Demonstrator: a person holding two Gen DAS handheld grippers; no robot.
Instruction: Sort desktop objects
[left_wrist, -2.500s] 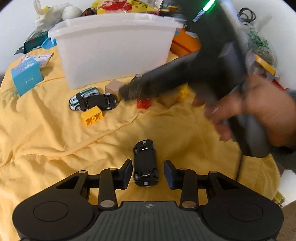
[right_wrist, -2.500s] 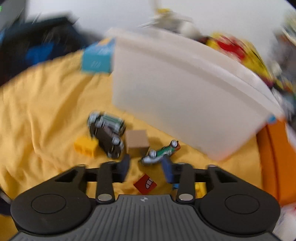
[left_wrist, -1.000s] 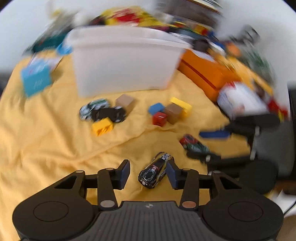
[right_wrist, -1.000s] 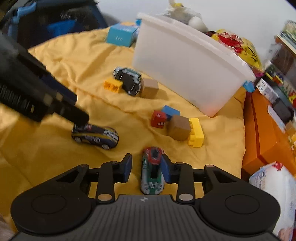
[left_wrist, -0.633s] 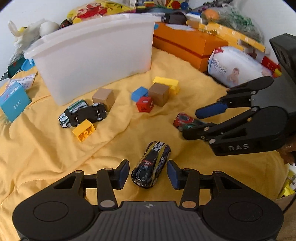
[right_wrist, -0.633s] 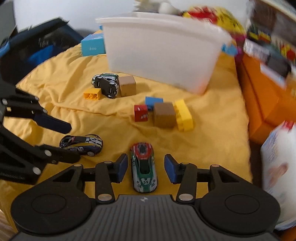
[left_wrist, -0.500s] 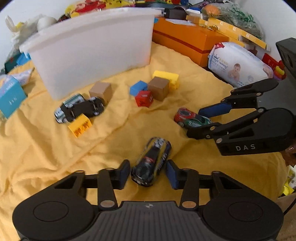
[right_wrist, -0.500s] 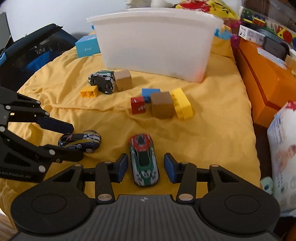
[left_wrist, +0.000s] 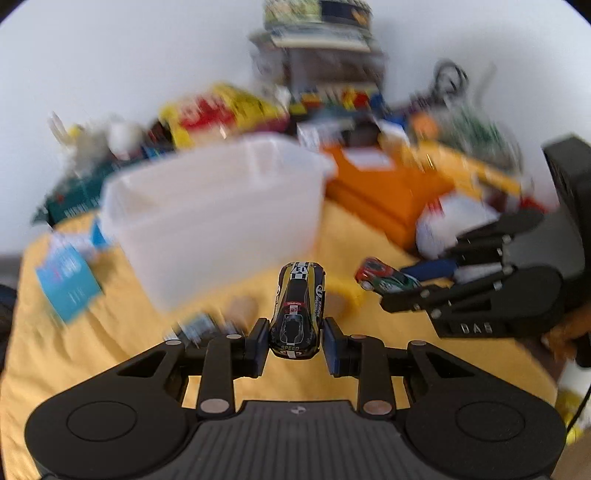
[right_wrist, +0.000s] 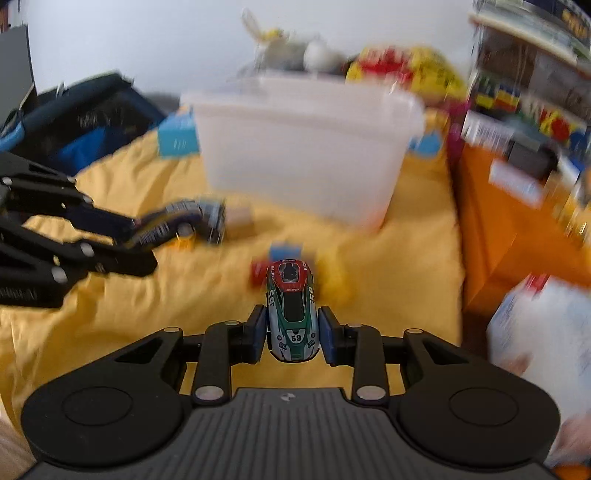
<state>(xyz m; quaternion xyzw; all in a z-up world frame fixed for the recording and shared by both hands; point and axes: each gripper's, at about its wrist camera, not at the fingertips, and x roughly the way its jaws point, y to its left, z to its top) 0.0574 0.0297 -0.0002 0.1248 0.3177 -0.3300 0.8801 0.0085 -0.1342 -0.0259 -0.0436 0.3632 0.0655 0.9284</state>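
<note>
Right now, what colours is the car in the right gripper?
Green and white car with a red front and the number 59; clearest in the right wrist view.

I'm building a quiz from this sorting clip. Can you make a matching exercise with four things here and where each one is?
Things:
1. black and yellow toy car
2. green and red toy car
3. white plastic bin
4. orange box

Places:
A. at the right edge of the yellow cloth
B. in the left hand-held gripper
C. standing on the cloth, behind the blocks
D. in the right hand-held gripper

Pairs: 1-B, 2-D, 3-C, 4-A
</note>
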